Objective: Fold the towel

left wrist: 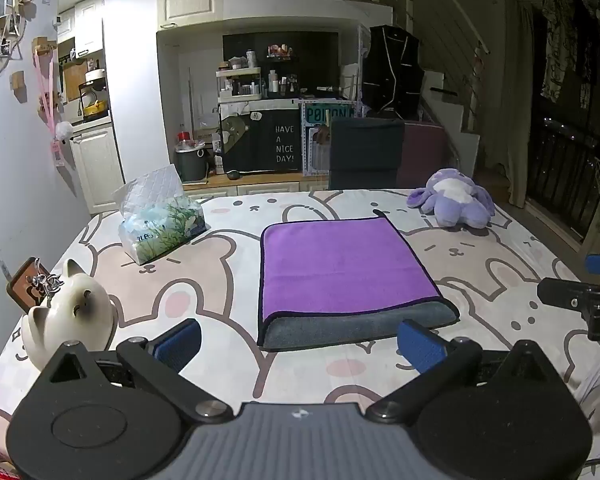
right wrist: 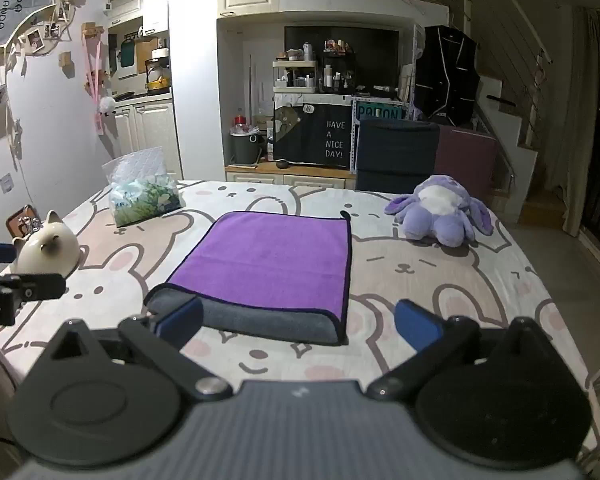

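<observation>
Purple on top and grey beneath, the towel (left wrist: 348,276) lay folded on the bunny-print tablecloth (left wrist: 480,264), near the middle of the table. Its dark-trimmed purple layer stopped short of the near edge, so a grey strip showed along the side closest to you. A small dark loop stuck out at the far corner.

You held the left gripper (left wrist: 298,340) short of the towel's near edge, jaws spread wide with nothing between the blue pads (left wrist: 178,342). It did not touch the cloth.

You held the right gripper (right wrist: 298,322) likewise released, jaws wide apart and empty. In the right wrist view its left pad (right wrist: 180,318) overlapped the towel's (right wrist: 268,264) near left corner; contact could not be confirmed from this angle. Each gripper appeared at the edge of the other's view, side by side.

Surroundings, as seen from the left wrist:
- A tissue pack (left wrist: 160,224) stood left of the towel, well apart.
- A white cat figurine (left wrist: 70,312) sat at the near left, just beside the left gripper.
- A purple plush (left wrist: 454,200) lay at the far right, apart from the towel.
</observation>
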The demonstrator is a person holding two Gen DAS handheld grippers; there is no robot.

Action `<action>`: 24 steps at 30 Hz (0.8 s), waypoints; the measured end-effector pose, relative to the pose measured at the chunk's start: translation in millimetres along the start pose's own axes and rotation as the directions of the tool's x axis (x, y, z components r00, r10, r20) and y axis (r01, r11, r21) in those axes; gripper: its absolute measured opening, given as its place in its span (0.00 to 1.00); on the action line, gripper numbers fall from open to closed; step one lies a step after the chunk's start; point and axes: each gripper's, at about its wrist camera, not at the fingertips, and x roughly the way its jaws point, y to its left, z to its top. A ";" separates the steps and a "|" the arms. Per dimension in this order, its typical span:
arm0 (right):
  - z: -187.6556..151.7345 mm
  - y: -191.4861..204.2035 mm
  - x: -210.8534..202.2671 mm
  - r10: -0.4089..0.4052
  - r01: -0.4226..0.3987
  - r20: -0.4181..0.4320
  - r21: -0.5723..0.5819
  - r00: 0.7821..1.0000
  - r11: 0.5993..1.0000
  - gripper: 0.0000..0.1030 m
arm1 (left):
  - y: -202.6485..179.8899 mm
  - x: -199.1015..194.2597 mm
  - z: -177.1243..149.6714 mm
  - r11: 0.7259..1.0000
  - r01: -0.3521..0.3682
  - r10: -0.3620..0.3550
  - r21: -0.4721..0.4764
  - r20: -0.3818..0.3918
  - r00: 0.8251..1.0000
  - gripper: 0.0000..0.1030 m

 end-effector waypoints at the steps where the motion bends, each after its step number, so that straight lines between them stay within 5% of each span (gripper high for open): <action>1: 0.1 0.1 0.2 0.000 0.000 -0.003 -0.001 1.000 1.000 1.00 | 0.1 0.0 0.1 1.000 0.001 -0.001 0.000 0.000 1.000 1.00; 24: 0.0 0.2 -0.2 -0.001 0.001 0.000 0.000 1.000 1.000 1.00 | -5.4 3.8 -1.0 1.000 0.002 -0.002 0.002 -0.002 1.000 1.00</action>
